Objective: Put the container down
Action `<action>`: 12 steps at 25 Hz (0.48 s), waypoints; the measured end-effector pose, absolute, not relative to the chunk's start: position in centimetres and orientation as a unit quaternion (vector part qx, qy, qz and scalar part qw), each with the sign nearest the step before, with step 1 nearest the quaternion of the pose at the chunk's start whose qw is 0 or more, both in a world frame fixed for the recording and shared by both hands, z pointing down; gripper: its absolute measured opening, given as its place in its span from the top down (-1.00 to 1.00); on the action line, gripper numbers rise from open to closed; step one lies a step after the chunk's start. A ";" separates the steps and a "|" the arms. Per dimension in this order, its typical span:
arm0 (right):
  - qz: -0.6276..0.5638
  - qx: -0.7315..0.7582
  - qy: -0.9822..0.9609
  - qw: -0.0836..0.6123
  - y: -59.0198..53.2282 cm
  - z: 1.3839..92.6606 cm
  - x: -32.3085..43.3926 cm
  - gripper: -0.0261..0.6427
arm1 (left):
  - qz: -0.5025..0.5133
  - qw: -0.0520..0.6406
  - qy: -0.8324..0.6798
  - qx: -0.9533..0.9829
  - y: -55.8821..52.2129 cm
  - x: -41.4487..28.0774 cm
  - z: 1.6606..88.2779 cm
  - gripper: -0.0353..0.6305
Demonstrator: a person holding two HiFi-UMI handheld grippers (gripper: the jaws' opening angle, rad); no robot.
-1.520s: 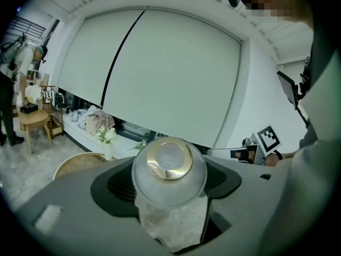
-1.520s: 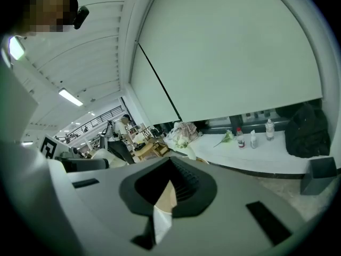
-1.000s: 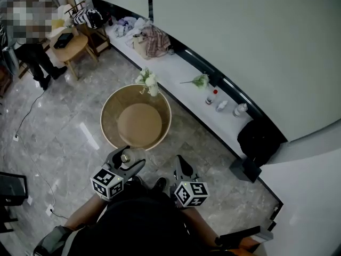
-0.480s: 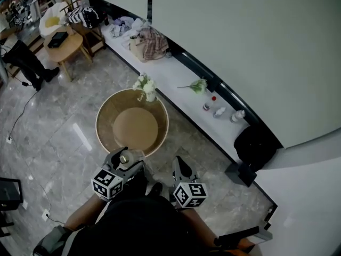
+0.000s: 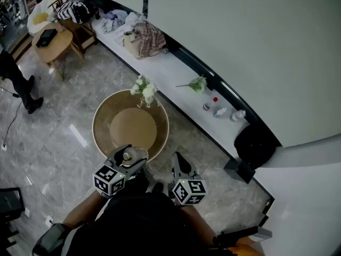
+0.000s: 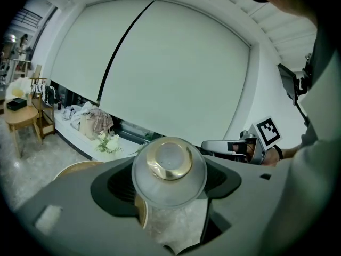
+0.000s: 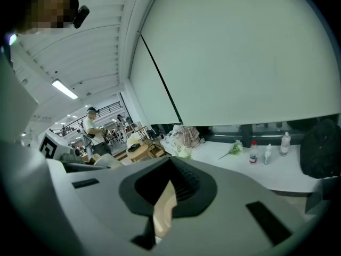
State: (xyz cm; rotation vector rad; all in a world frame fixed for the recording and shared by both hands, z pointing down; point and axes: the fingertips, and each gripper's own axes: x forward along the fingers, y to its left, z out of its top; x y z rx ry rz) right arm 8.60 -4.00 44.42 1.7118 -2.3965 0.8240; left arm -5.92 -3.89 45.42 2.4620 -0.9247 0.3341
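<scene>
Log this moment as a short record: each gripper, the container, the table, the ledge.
left gripper: shut on the container, a clear jar with a gold cap
container position: over the near rim of the round table in the head view, not released
right gripper: jaws nearly together, nothing between them
round table: tan, white flowers at its far edge
ledge: small bottles

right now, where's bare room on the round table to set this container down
The round table is bare across its middle and near side, from the left tool holding the container up to the white flowers at the far rim. Only that rim is crowded. The ledge has a bare stretch between the plaid bag and the green sprig.
</scene>
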 end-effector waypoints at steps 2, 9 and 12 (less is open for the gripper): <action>0.267 0.562 -0.782 0.043 -4.9 44.3 8.0 0.92 | 0.122 0.244 -0.333 0.903 -5.1 -6.2 45.6 -0.10; 0.269 0.574 -0.772 0.051 -7.0 44.7 8.1 0.92 | 0.134 0.223 -0.333 0.906 -8.7 -6.8 46.2 -0.10; 0.277 0.575 -0.768 0.051 -7.9 45.6 8.5 0.92 | 0.144 0.219 -0.335 0.905 -9.7 -6.7 46.9 -0.10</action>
